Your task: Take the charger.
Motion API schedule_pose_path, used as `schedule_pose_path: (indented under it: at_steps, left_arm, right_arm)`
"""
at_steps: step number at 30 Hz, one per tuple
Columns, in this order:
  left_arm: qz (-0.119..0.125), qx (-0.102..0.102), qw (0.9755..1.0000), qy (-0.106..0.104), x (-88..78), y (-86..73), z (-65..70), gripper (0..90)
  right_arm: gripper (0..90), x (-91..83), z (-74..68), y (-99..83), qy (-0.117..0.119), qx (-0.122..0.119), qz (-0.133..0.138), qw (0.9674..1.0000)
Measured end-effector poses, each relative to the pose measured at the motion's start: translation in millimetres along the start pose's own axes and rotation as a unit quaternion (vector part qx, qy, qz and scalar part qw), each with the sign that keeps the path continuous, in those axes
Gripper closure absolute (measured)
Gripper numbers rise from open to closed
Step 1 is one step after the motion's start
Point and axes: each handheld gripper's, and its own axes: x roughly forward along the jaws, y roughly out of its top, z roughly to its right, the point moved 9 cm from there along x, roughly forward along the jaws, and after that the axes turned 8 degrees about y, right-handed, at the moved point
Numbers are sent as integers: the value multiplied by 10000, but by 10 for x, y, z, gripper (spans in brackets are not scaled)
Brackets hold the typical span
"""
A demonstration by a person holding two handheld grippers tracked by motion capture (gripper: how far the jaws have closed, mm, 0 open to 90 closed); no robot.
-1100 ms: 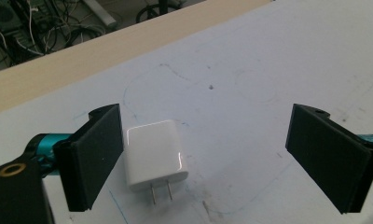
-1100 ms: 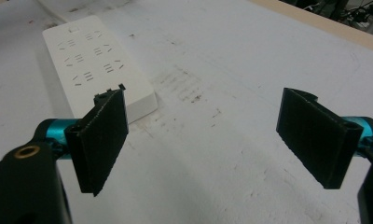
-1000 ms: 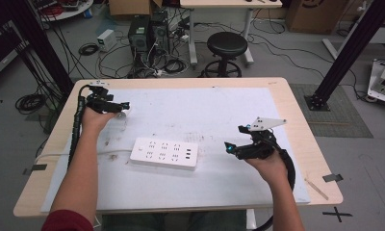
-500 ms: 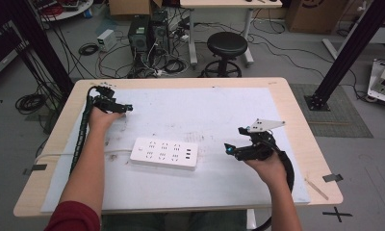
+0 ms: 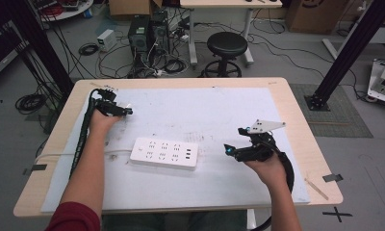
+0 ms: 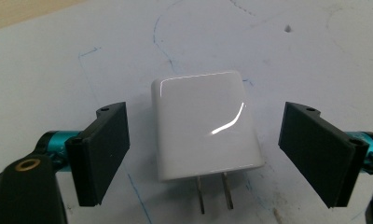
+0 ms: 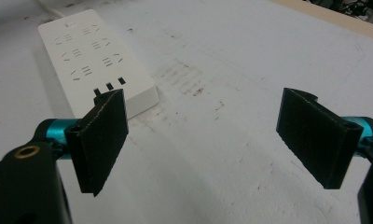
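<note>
Left tongs [image 6: 205,154] straddle the charger [image 6: 204,125], jaws apart and just now closing, pads clear of its sides. The charger lies flat near the surface's [image 5: 219,103] far left corner, prongs toward the camera. Right tongs [image 7: 203,142] stand apart over bare surface near the right edge, nothing between them. The power strip [image 5: 164,153] lies centrally, toward the near edge.

Even overhead light, soft close-ups, mild glare
</note>
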Motion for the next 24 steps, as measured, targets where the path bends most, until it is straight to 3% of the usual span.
schedule_pose_path:
  at_steps: [12, 24]
  left_arm:
    - [-70, 73, 9999, 65, 33, -29, -10, 286]
    - [-76, 5, 10000, 29, 55, -51, -1, 379]
  right_arm:
    - [171, 11, 6, -2, 5, 5, -23, 10000]
    - [171, -12, 22, 8, -28, 32, 40, 10000]
